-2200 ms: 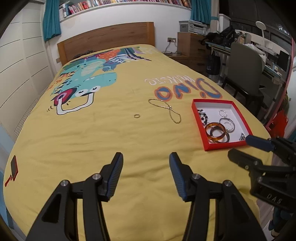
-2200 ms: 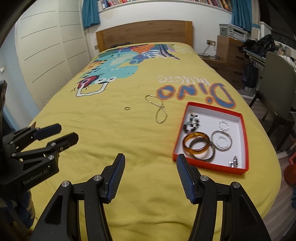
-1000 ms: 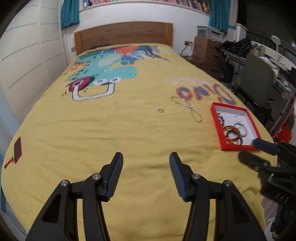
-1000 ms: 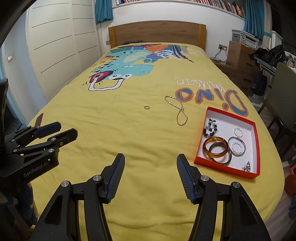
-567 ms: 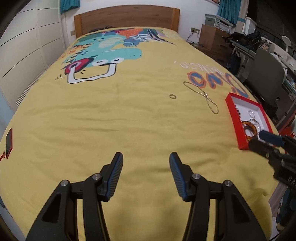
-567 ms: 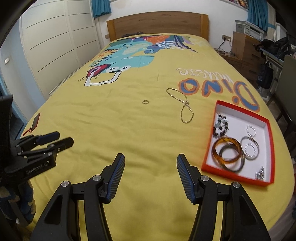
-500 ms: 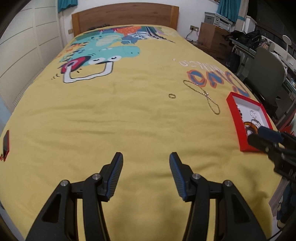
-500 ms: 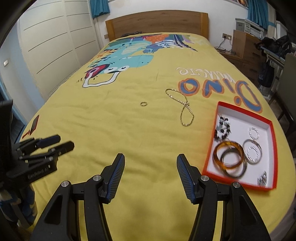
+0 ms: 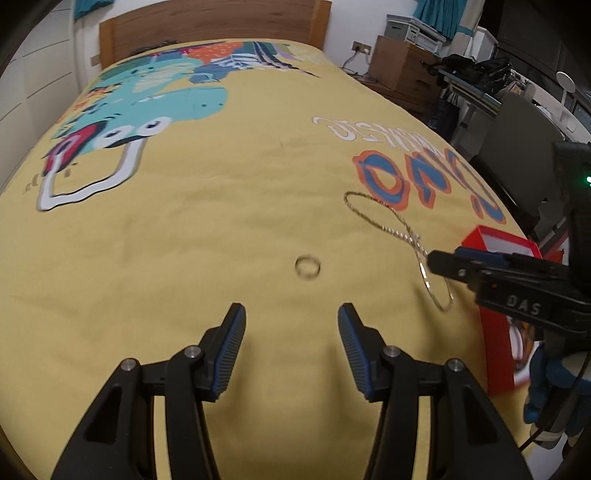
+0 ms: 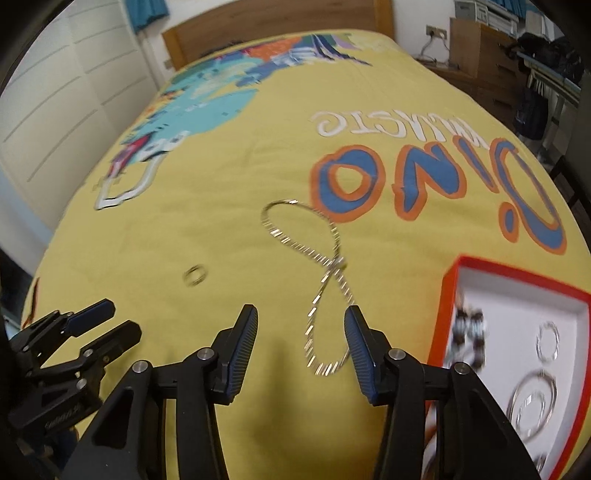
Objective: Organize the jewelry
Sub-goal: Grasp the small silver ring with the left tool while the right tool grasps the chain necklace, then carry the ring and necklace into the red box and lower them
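Observation:
A small gold ring (image 9: pixel 307 266) lies on the yellow bedspread just ahead of my left gripper (image 9: pixel 291 319), which is open and holds nothing. A thin chain necklace (image 10: pixel 325 280) lies twisted in a figure eight on the spread. Its near loop sits between the fingers of my right gripper (image 10: pixel 301 325), whose jaws are closing with the pads clear of the chain. The ring (image 10: pixel 195 275) shows left of the chain in the right wrist view. A red box (image 10: pixel 517 332) with a white inside holds bangles, rings and a dark beaded piece at the right.
The bed's yellow cover (image 9: pixel 184 221) carries a dinosaur print and "Dino" lettering. A wooden headboard (image 9: pixel 214 29) stands at the far end. A cabinet (image 9: pixel 402 66), a chair (image 9: pixel 517 122) and a cluttered desk stand to the right, white wardrobe doors (image 10: pixel 74 92) to the left.
Both grippers have moved forward and down toward the bedspread. The ring and the necklace, far off before, now lie close to the fingertips. The right jaws stand a little narrower.

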Demonstrator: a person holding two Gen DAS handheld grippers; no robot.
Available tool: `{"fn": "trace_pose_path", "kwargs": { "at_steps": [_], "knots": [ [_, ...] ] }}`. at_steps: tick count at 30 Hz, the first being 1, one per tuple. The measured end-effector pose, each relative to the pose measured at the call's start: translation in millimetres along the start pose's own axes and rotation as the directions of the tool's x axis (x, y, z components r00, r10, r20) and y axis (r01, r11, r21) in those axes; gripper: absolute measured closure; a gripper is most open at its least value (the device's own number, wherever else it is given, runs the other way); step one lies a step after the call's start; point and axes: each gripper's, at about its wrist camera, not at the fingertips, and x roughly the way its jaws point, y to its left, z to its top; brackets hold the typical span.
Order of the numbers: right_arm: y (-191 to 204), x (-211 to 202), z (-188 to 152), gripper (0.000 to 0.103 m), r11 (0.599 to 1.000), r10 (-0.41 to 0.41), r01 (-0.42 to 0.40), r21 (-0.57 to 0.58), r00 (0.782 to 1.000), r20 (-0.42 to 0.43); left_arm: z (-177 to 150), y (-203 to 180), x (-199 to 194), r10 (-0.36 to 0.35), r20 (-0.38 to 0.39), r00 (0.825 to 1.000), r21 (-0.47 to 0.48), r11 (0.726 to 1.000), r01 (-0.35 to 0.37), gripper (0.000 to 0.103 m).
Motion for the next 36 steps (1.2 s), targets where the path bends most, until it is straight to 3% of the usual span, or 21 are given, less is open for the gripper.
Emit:
{"fn": "trace_pose_path", "kwargs": {
  "at_steps": [6,12,16,19,22,36],
  "knots": [
    [-13.1,43.1,19.9,0.057,0.999,-0.019,0.022,0.035,0.997,-0.074,17.3,-4.4,44.7,0.011,-0.040,0.999,0.032,0.999,-0.009,0.053],
    [-16.2,62.1,26.5,0.062,0.999,-0.031,0.035,0.038,0.994,-0.105,20.5,-4.7,64.0,0.025,-0.039,0.999,0.050,0.998,-0.023,0.054],
    [-11.2,68.1,24.6,0.076,0.999,-0.033,0.035,0.017,0.993,-0.114,16.3,-4.7,66.3,0.035,-0.025,0.999,0.065,0.997,-0.033,0.069],
    [-6.1,71.7,22.1,0.089,0.999,-0.032,0.032,-0.003,0.992,-0.120,13.3,-6.8,63.4,0.044,-0.015,0.999,0.081,0.996,-0.043,0.084],
    [0.0,70.9,19.6,0.097,1.000,-0.025,0.023,-0.016,0.993,-0.113,12.4,-8.5,57.7,0.056,-0.014,0.998,0.098,0.994,-0.054,0.084],
    [23.6,5.2,-2.9,0.098,0.995,0.096,-0.096,0.011,0.994,0.044,-11.1,4.9,-9.9,0.072,0.030,0.997,0.065,0.995,-0.073,0.084]
  ]
}}
